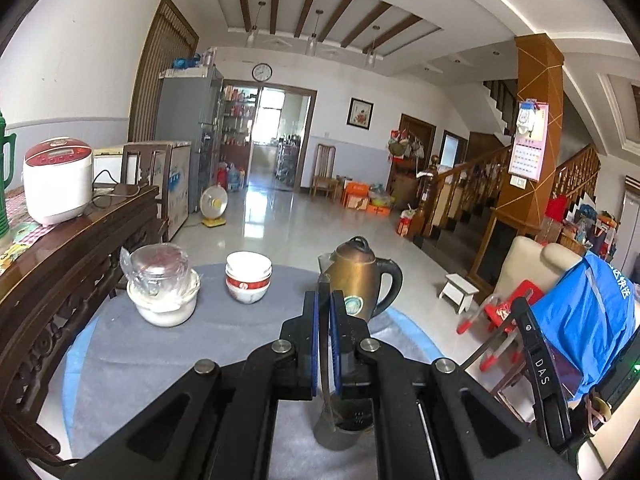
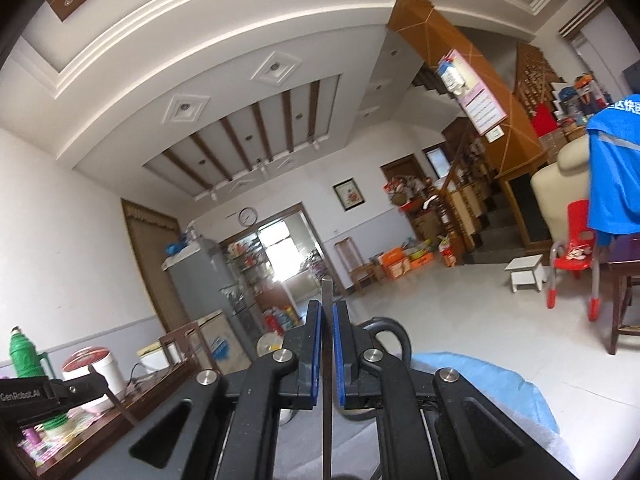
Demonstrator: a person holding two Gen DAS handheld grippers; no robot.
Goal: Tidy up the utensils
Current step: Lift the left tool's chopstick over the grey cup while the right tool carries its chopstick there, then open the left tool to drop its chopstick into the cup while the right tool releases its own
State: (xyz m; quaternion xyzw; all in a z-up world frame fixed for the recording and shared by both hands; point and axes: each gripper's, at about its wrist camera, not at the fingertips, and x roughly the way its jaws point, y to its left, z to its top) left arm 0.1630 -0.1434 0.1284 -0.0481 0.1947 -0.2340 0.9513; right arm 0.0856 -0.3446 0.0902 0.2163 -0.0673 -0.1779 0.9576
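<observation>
My left gripper (image 1: 326, 304) is shut on a thin metal utensil (image 1: 323, 344) that stands upright between the blue pads; its lower end reaches into a grey metal cup (image 1: 340, 426) on the table just below the gripper. My right gripper (image 2: 327, 320) is shut on another flat metal utensil (image 2: 327, 380), held upright and edge-on, its tip poking above the fingers. The right gripper body shows at the right edge of the left wrist view (image 1: 540, 376). I cannot tell what kind of utensil each one is.
A round table with a grey-blue cloth (image 1: 132, 356) carries a brass kettle (image 1: 358, 276), stacked red-and-white bowls (image 1: 248, 282) and a plastic-wrapped glass on a white bowl (image 1: 162, 288). A dark wooden sideboard (image 1: 72, 256) with a rice cooker (image 1: 56, 180) stands left.
</observation>
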